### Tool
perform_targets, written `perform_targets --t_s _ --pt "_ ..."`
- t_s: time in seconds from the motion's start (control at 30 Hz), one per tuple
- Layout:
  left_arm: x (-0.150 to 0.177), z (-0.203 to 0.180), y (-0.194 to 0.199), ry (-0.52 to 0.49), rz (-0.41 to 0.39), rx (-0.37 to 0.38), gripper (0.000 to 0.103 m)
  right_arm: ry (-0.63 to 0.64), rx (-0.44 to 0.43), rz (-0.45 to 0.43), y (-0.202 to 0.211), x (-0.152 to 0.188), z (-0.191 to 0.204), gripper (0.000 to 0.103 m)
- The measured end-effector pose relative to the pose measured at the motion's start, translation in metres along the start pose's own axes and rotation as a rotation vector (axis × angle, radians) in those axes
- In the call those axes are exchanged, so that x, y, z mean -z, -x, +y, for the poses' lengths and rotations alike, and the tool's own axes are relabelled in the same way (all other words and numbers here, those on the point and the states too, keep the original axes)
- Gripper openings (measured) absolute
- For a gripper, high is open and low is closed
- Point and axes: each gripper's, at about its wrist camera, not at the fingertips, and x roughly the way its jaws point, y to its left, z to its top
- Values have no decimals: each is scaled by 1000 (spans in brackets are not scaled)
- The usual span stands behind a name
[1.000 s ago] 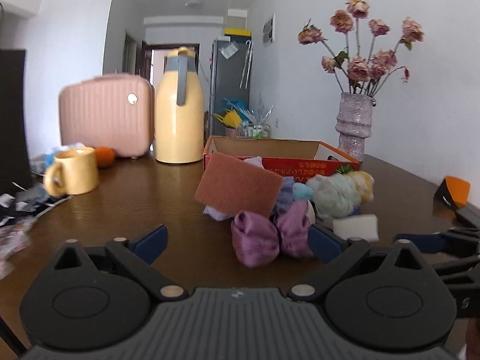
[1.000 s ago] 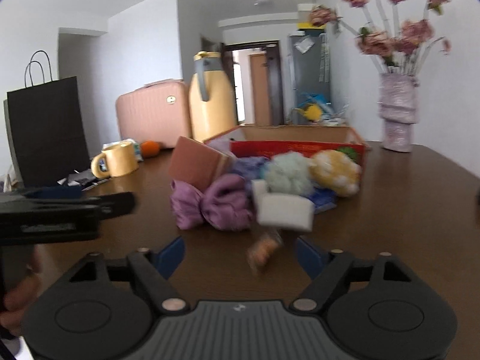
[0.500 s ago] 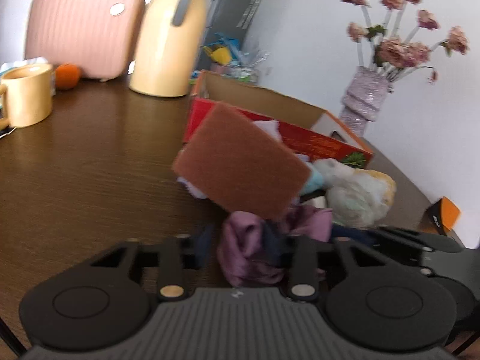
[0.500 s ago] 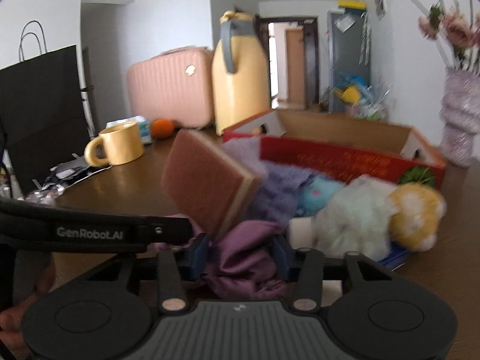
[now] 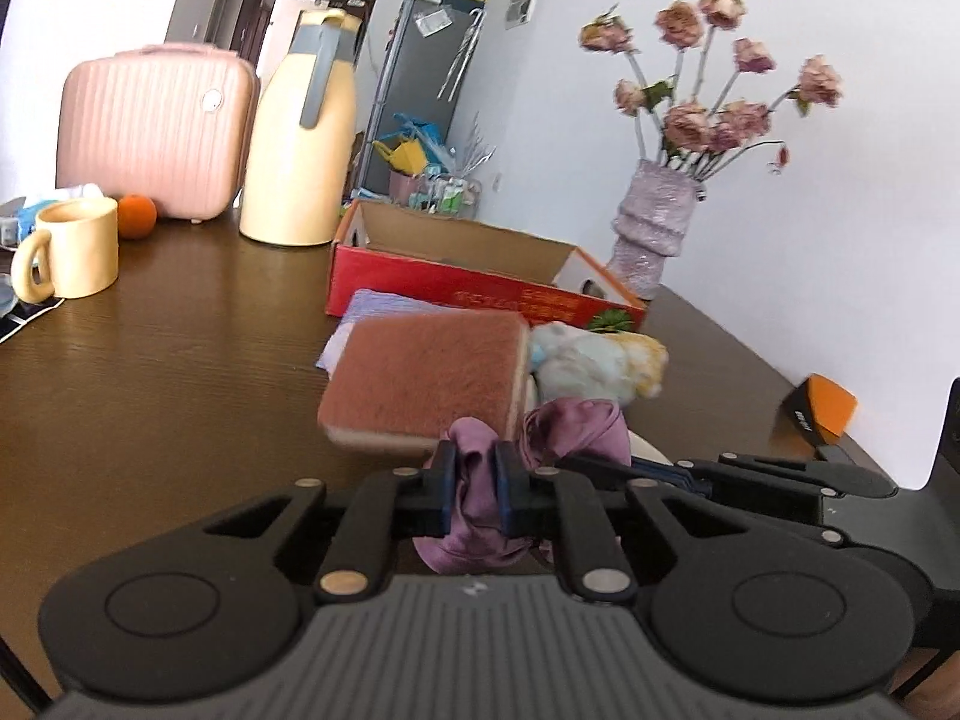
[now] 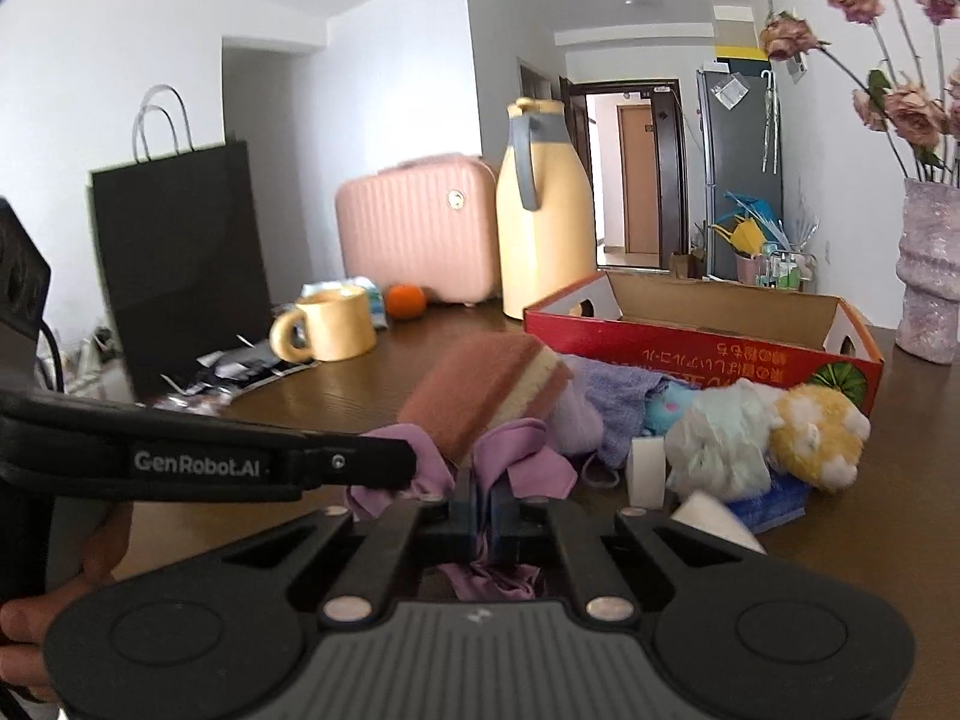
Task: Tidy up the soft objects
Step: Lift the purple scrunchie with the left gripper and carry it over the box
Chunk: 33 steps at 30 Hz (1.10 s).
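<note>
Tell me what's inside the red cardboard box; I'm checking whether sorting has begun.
The red cardboard box shows only bare brown inner walls in both views. Its floor is hidden behind the front wall, so low-lying contents cannot be excluded.

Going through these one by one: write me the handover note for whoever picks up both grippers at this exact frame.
Left gripper: fingers closing on the purple cloth, fabric pinched between them.
Right gripper: shut on the same purple cloth, on a second fold.
The brown sponge lies tilted on the pile, against the cloth.
Lilac towel, pale plush, yellow plush and white foam block sit heaped on the table in front of the red cardboard box.
Done: cloth gripped by both grippers. No soft item shows in the visible part of the box.
Left: the cloth and everything in the pile.
</note>
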Motion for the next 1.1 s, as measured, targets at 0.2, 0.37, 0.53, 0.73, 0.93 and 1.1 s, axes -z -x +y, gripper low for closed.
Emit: perform_targets --t_s 0.2,0.37,0.53,0.73,0.93,1.1 --pt "6 -22 21 -36 -27 37 13 -58 2 -52 44 14 3 4" --pt "7 -27 17 -47 -20 54 13 -73 36 -61 53 18 0 4" --pt "-7 -26 13 -31 -26 97 13 -61 71 -66 54 14 0 4" --pt "-36 -31 5 -73 -95 109 11 -31 93 -114 48 -8 -5 5" --pt "-80 -19 -25 -100 -134 111 4 -50 91 -116 27 -37 -28 5" --pt "-132 -8 -70 -74 -145 135 4 11 81 -129 -7 -86 -45 3"
